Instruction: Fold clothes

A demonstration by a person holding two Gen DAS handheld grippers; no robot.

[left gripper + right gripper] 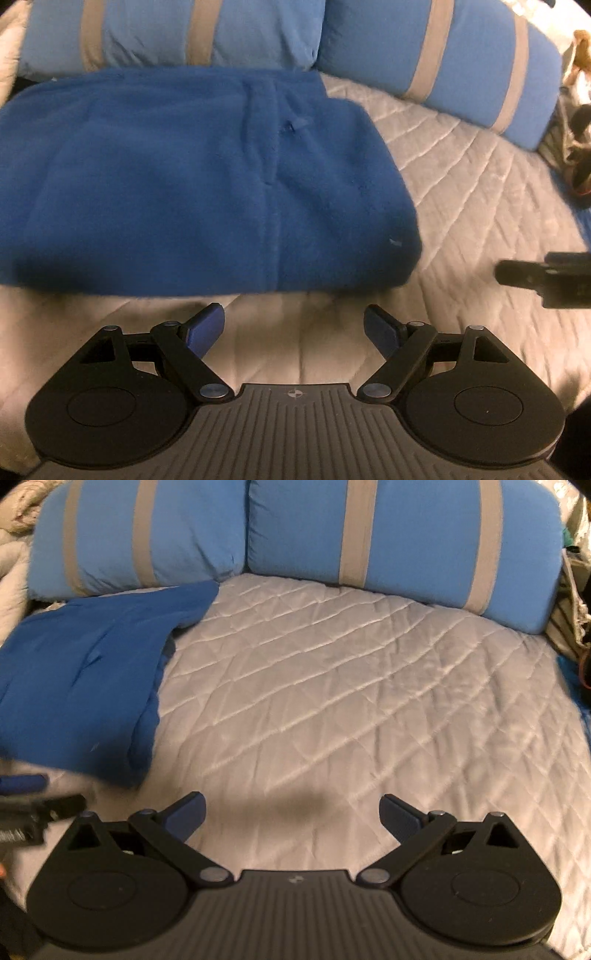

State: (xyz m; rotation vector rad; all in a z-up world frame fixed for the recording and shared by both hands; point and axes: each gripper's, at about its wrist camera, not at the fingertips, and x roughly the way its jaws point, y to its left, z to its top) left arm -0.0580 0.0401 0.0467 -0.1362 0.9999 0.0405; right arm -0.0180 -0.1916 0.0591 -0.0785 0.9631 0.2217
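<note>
A dark blue fleece garment [192,177] lies folded into a thick rectangle on the quilted bed cover [461,192]. In the left wrist view it fills the middle and left, its near edge just beyond my left gripper [295,319], which is open with only quilt between its blue pads. In the right wrist view the same garment [77,675] lies at the left. My right gripper [291,806] is open over bare quilt [332,686], to the right of the garment. Part of the right gripper [546,278] shows at the left wrist view's right edge.
Two light blue pillows with grey stripes [177,33] [402,542] line the far side of the bed. Clutter [576,122] sits past the bed's right edge. The left gripper's finger [26,782] pokes in at the right wrist view's left edge.
</note>
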